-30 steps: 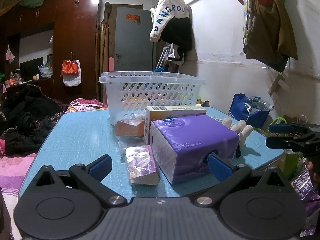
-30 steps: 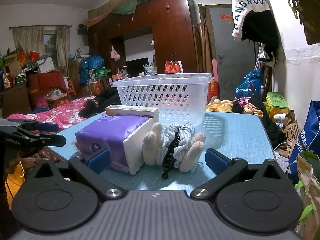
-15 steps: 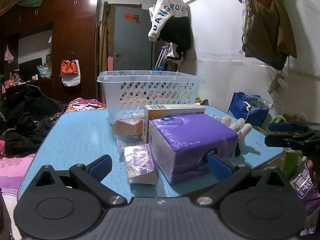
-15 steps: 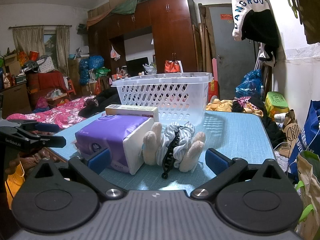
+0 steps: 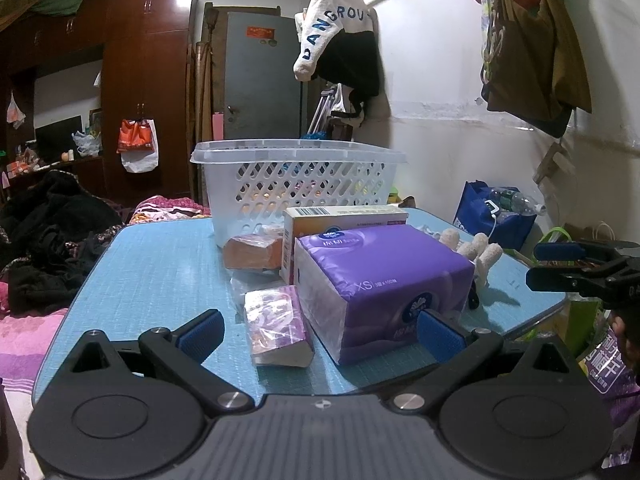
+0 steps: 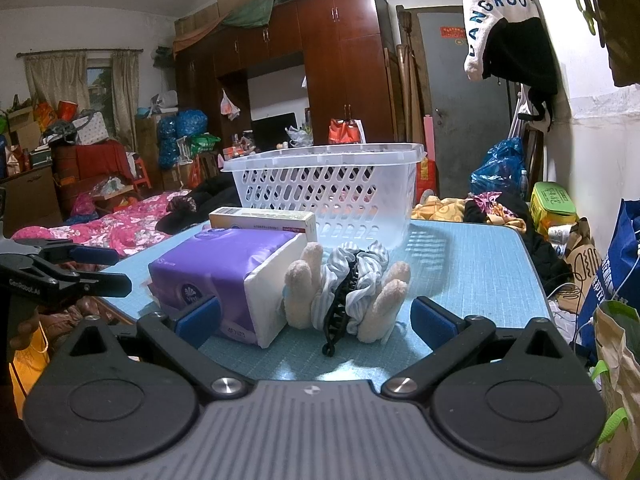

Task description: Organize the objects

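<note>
A white plastic basket [image 5: 298,184] stands at the far side of the blue table [image 5: 156,276]; it also shows in the right wrist view [image 6: 332,192]. In front of it lie a purple tissue pack [image 5: 380,284], a long carton [image 5: 340,220], an orange packet [image 5: 252,252] and a small pink-purple packet [image 5: 276,324]. My left gripper [image 5: 320,334] is open and empty just before the two purple packs. My right gripper [image 6: 314,320] is open and empty before a beige glove [image 6: 384,304], a striped scrunchie [image 6: 360,276] and a black hair claw [image 6: 340,308].
The other gripper shows at each view's edge: the right one [image 5: 580,268] and the left one [image 6: 60,272]. Bags [image 6: 612,272] stand on the floor right of the table. A bed with clothes [image 5: 44,248] lies to the left. Clothes hang on the wall [image 5: 340,52].
The left gripper has drifted slightly, so the objects sit a little lower and left in its view. The right view is almost unchanged. Both grippers stay open.
</note>
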